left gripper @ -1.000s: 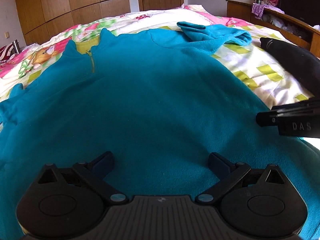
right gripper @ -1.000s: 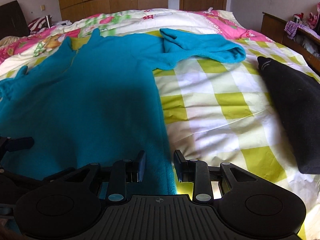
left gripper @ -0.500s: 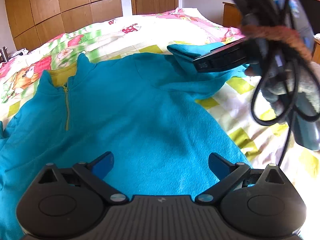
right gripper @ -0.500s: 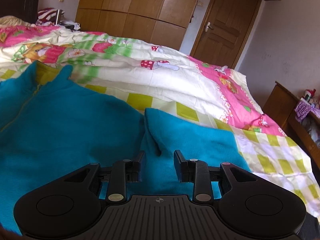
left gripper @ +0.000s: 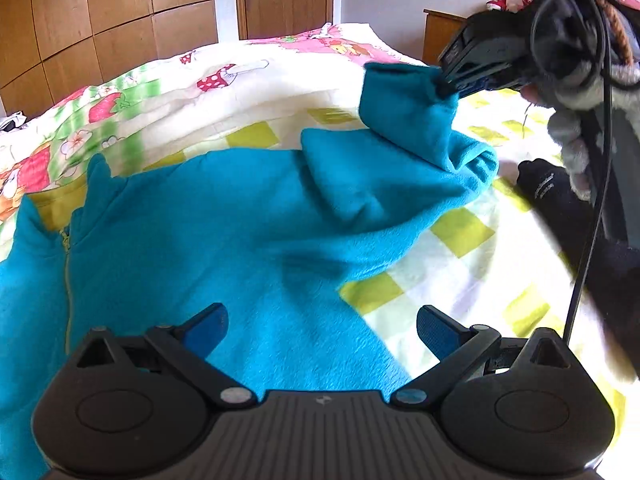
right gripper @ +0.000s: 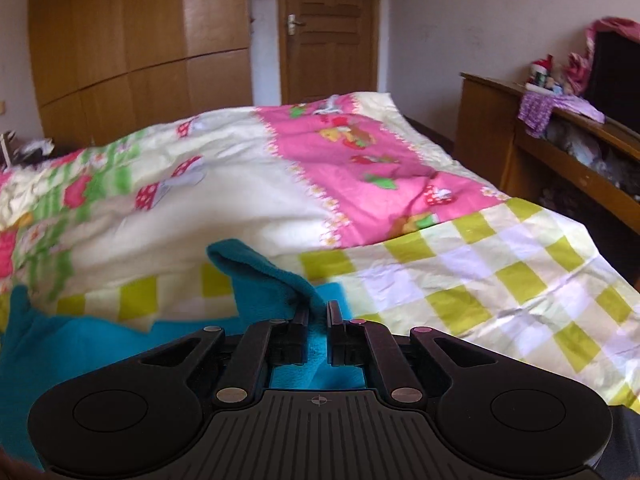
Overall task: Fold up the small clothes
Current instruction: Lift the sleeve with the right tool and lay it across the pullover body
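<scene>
— Where do we have the teal fleece zip-neck pullover (left gripper: pixel 224 240)?

— Flat on our patterned quilt (left gripper: pixel 448 264); our right gripper (left gripper: pixel 442 87) pinches its raised sleeve.

— Our left gripper (left gripper: pixel 320 326)?

— Spread wide above the hem, grasping nothing.

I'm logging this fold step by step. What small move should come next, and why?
Probably carry the sleeve across onto the teal fleece body. The right gripper is shut on the sleeve's end and holds it raised, while the left gripper hovers open over the flat body.
</scene>
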Tool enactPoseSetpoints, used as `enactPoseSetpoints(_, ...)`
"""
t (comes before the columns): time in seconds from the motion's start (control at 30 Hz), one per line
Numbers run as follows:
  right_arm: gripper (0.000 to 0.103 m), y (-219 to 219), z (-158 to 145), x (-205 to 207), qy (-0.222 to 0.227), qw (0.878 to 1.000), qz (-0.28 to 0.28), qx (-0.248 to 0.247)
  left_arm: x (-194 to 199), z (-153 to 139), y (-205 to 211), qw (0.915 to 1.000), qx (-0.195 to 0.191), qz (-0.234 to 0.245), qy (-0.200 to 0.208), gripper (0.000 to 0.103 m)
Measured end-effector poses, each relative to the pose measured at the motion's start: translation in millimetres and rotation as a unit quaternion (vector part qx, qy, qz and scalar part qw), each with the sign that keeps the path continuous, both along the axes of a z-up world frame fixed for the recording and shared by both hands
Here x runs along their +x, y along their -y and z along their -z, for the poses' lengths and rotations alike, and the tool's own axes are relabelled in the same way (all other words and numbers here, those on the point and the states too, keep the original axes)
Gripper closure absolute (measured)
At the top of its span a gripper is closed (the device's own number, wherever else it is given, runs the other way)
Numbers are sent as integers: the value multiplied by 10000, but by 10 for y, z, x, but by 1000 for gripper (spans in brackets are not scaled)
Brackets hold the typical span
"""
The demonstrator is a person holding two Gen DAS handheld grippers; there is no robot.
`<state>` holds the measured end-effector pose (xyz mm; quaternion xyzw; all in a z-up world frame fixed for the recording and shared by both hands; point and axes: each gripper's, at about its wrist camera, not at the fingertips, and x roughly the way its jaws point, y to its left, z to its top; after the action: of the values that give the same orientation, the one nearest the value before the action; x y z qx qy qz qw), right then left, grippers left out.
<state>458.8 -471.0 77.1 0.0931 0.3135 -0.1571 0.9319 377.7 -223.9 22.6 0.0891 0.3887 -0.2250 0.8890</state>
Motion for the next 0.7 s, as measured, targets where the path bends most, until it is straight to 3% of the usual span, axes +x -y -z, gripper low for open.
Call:
enactPoseSetpoints(0.17,97,830,-226,-56,271,9924,1095,491,90,-79,364,9995,-178,199,138,0)
enactPoseSetpoints(0.3,97,1266,-234,-182,285,9816,1601,1001,187,-74,674,9990,-250,342,128,0)
enactPoseSetpoints(0.5,97,1522,-431,-316,402,9778,1699,1163,334,146,1092,9975,-14,663,-258,0)
enactPoseSetpoints(0.7,97,1389,-811,-300,724,9806,1373,1200,287,293,1346,9934,249,1047,-404,0)
